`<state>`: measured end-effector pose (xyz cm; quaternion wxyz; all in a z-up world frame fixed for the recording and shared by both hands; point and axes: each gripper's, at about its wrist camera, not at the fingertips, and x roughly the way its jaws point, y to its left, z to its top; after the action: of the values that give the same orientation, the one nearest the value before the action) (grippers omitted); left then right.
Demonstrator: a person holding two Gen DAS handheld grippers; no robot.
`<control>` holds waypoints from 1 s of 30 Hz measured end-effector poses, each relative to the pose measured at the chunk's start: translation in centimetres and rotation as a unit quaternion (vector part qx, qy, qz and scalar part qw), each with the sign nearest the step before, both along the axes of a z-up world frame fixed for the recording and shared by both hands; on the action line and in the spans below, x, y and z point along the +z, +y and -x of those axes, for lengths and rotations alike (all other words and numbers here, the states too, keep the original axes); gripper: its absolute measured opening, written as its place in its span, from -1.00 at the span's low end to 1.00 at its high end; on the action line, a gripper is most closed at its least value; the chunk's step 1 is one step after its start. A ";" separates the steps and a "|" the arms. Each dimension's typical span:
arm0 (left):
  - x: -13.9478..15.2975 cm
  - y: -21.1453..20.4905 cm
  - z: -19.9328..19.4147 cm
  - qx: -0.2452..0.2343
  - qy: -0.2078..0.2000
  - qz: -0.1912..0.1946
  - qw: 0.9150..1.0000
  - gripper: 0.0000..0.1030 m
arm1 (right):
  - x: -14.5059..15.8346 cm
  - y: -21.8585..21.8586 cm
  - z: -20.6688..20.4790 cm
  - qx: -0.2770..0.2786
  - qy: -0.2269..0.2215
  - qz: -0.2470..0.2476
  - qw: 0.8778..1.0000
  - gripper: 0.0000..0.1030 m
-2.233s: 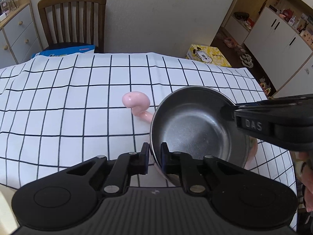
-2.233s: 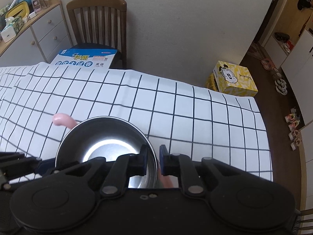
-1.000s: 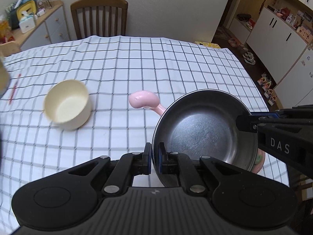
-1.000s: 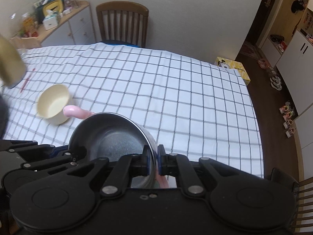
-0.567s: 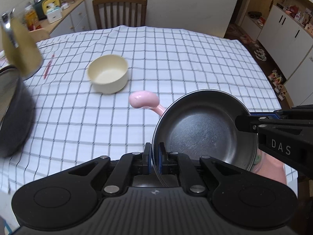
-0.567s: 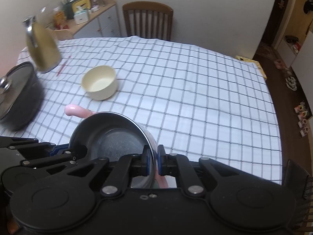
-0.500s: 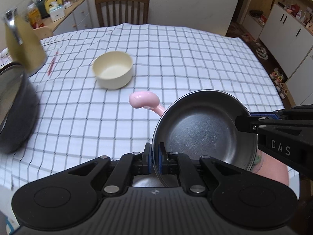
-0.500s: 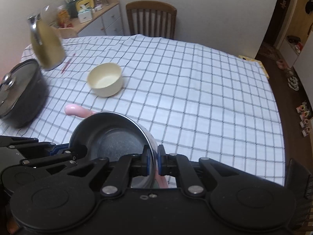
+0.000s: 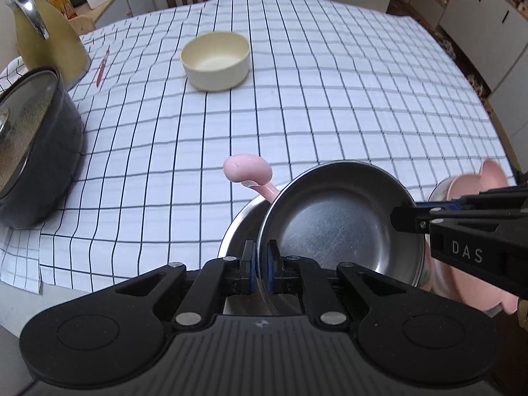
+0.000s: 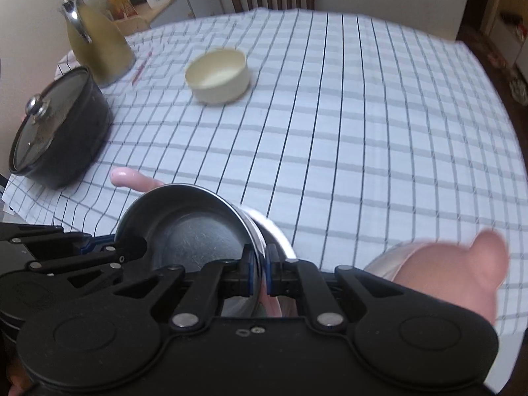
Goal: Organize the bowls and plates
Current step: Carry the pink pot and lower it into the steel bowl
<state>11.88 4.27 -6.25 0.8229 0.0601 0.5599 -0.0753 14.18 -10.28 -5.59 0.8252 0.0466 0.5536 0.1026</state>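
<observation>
Left wrist view: both the left gripper (image 9: 260, 260) and right gripper (image 10: 259, 270) are clamping their jaws on the steel bowl's (image 9: 340, 227) rim, carrying it above another steel bowl (image 9: 241, 227) at the near edge. The cream bowl (image 9: 214, 61) is sitting far off, unstacked.

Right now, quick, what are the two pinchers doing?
Left gripper: shut on the rim of the round steel bowl with a pink handle.
Right gripper: shut on the same bowl's opposite rim.
</observation>
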 end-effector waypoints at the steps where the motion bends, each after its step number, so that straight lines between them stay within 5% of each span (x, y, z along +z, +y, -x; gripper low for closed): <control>1: -0.4 0.1 0.1 -0.003 0.004 -0.003 1.000 -0.89 | -0.5 0.0 0.1 -0.005 0.007 -0.005 1.000 -0.86; 15: -3.3 0.7 -0.8 -0.031 0.034 -0.004 0.999 -0.89 | -4.2 0.9 0.3 -0.044 0.060 -0.015 0.997 -0.86; 30: -3.6 0.5 -1.7 -0.053 0.019 0.004 0.998 -0.88 | -5.3 0.4 -0.3 -0.053 0.073 -0.007 0.996 -0.88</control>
<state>13.55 4.73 -9.86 0.8073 0.0851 0.5710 -0.1221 14.51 -9.91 -10.91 0.7865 0.0892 0.6083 0.0590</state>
